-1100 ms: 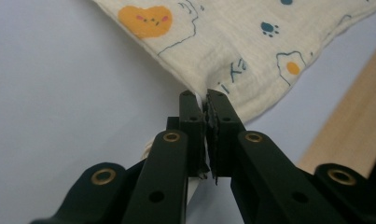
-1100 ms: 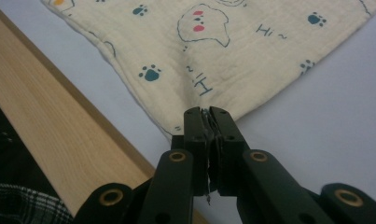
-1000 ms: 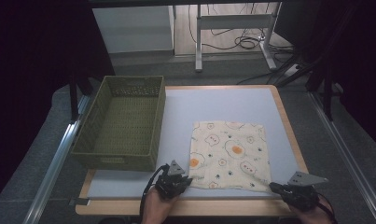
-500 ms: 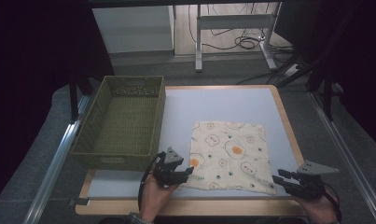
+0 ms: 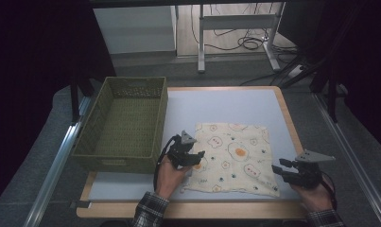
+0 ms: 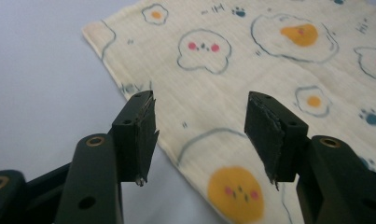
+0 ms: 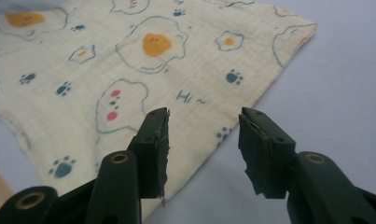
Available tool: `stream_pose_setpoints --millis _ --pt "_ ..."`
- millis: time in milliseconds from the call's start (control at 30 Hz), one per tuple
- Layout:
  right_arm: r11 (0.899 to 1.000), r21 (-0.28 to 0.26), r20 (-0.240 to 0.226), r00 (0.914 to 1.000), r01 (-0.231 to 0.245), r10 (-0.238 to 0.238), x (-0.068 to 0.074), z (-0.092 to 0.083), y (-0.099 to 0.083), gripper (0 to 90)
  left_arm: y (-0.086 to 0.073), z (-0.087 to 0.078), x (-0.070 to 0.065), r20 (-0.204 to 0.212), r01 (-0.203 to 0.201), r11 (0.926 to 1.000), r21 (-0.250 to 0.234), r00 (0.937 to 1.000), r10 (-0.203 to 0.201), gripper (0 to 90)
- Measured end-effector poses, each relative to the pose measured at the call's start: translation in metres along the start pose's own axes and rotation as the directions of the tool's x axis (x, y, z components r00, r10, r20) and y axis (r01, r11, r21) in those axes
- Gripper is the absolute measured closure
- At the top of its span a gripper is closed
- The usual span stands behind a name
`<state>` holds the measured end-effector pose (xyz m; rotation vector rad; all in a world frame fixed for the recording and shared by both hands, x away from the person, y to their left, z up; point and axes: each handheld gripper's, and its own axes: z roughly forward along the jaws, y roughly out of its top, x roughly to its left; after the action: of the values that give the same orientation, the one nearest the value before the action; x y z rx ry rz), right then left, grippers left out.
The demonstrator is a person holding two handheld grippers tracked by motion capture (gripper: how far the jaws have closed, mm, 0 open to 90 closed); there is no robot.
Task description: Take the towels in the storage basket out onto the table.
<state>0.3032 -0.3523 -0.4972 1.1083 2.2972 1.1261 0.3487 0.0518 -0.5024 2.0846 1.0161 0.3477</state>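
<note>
A cream cloth (image 5: 233,156) printed with fried eggs and paw marks lies flat on the pale table top (image 5: 226,101). My left gripper (image 5: 196,158) hovers over the cloth's left edge. In the left gripper view its jaws (image 6: 199,116) stand open above the cloth (image 6: 269,56) and have just been opening, with nothing pinched between them. My right gripper (image 5: 279,169) is at the cloth's near right corner. Its jaws (image 7: 203,126) are also open and have just been opening, above the edge of the cloth (image 7: 129,70).
A green woven basket (image 5: 126,123) stands along the table's left side, right beside the left gripper. A wooden rim (image 5: 287,118) borders the table. Table legs and cables (image 5: 235,42) lie on the floor beyond.
Both grippers have opened their jaws and let go of the cloth's near corners. The left hand rose and moved away from me along the cloth's left edge. The right lifted slightly.
</note>
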Motion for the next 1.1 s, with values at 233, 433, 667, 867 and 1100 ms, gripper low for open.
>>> stream_pose_setpoints --millis 233,433,667,867,1100 --pt "1.0 -0.002 0.014 0.9996 -0.025 0.025 -0.018 0.016 0.011 52.7 0.017 0.017 0.01 -0.016 -0.008 0.9997 0.023 0.9998 0.009 48.4" --pt "1.0 0.005 0.021 0.9998 0.0 0.0 -0.029 0.031 0.023 57.0 0.022 0.031 0.022 -0.042 0.001 0.9993 0.039 0.9991 0.001 53.5" --pt "1.0 0.009 0.026 0.9993 -0.026 0.026 -0.045 0.05 0.037 63.0 0.028 0.048 0.04 -0.077 0.006 0.9979 0.064 0.997 -0.001 58.1" --pt "0.999 0.014 0.044 0.9983 -0.039 0.038 -0.056 0.063 0.046 66.8 0.032 0.057 0.049 -0.108 -0.001 0.9979 0.065 0.9941 0.008 59.1" --pt "0.998 0.033 0.073 0.9965 -0.044 0.041 -0.069 0.084 0.059 71.2 0.039 0.065 0.063 -0.13 -0.001 0.999 0.045 0.9915 0.006 60.1"
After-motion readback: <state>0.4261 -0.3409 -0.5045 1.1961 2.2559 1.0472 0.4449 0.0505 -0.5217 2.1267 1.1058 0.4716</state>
